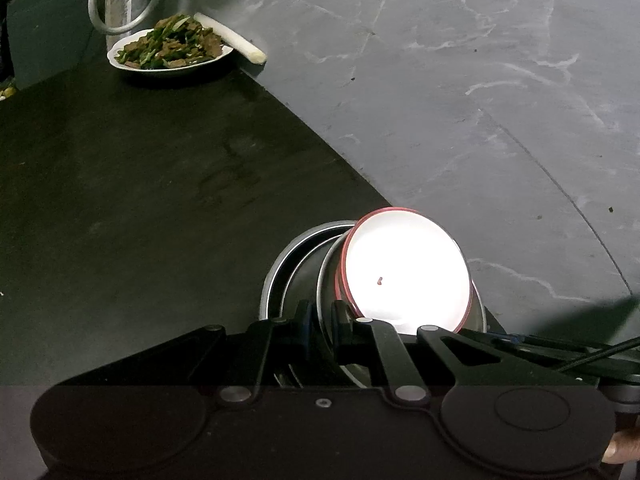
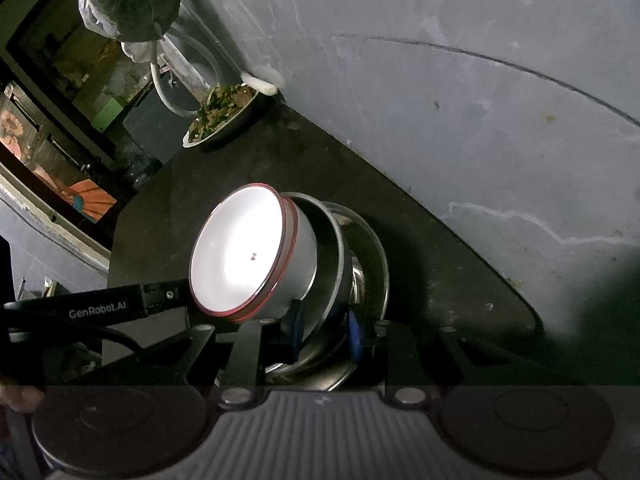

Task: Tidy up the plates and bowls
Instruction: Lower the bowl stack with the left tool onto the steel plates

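A white bowl with a red rim (image 1: 406, 268) sits tilted inside a steel bowl (image 1: 332, 276), which rests in a wider steel dish (image 1: 276, 268) on the black counter. My left gripper (image 1: 322, 322) is shut on the steel bowl's near rim. In the right wrist view the white bowl (image 2: 240, 252) leans left out of the steel bowl (image 2: 336, 256) above the steel dish (image 2: 376, 256). My right gripper (image 2: 324, 332) is shut on the steel bowl's rim from the opposite side. The left gripper's arm (image 2: 100, 308) shows at the left.
A white plate of green-and-brown cooked food (image 1: 170, 50) stands at the counter's far end beside a white vegetable stalk (image 1: 232, 40) and a hose loop (image 1: 120, 4). The grey marbled wall (image 1: 480, 80) runs along the counter's right edge. A bagged bundle (image 2: 124, 0) hangs above.
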A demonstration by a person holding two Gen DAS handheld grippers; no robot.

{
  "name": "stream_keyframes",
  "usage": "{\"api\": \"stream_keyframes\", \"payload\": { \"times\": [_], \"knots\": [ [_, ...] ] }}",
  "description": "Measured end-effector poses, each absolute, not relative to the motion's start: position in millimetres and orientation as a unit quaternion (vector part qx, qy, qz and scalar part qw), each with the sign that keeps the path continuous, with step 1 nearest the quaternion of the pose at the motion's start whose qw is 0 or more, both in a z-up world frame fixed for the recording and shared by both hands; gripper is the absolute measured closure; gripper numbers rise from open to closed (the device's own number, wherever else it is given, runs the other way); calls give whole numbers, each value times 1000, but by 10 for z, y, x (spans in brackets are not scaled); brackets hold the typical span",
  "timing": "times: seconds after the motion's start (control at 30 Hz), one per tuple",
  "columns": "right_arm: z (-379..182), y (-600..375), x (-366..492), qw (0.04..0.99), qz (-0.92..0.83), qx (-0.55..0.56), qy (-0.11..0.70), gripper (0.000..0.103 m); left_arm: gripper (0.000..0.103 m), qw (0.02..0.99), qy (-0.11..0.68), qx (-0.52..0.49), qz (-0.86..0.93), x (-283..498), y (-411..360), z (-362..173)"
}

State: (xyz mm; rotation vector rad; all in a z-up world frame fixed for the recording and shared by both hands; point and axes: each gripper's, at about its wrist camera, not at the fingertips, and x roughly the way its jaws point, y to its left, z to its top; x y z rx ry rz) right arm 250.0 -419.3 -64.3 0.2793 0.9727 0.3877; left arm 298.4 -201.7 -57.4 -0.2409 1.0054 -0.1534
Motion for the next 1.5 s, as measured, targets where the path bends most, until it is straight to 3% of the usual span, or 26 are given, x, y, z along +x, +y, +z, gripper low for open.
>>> {"api": "stream_keyframes", "payload": {
  "times": [1.13,1.33,1.5],
  "knots": [
    [-715,-4104,2564,859,200,134,451,75,95,868,480,-114,-52,2956,-1972,-565],
    [-686,-4063,2521,868,196,118,441,73,91,869,477,-121,-51,2937,-1954,-574],
    [-622,-3967,2459,881,186,72,429,72,75,868,473,-146,-43,2888,-1855,-607]
  ]
}}
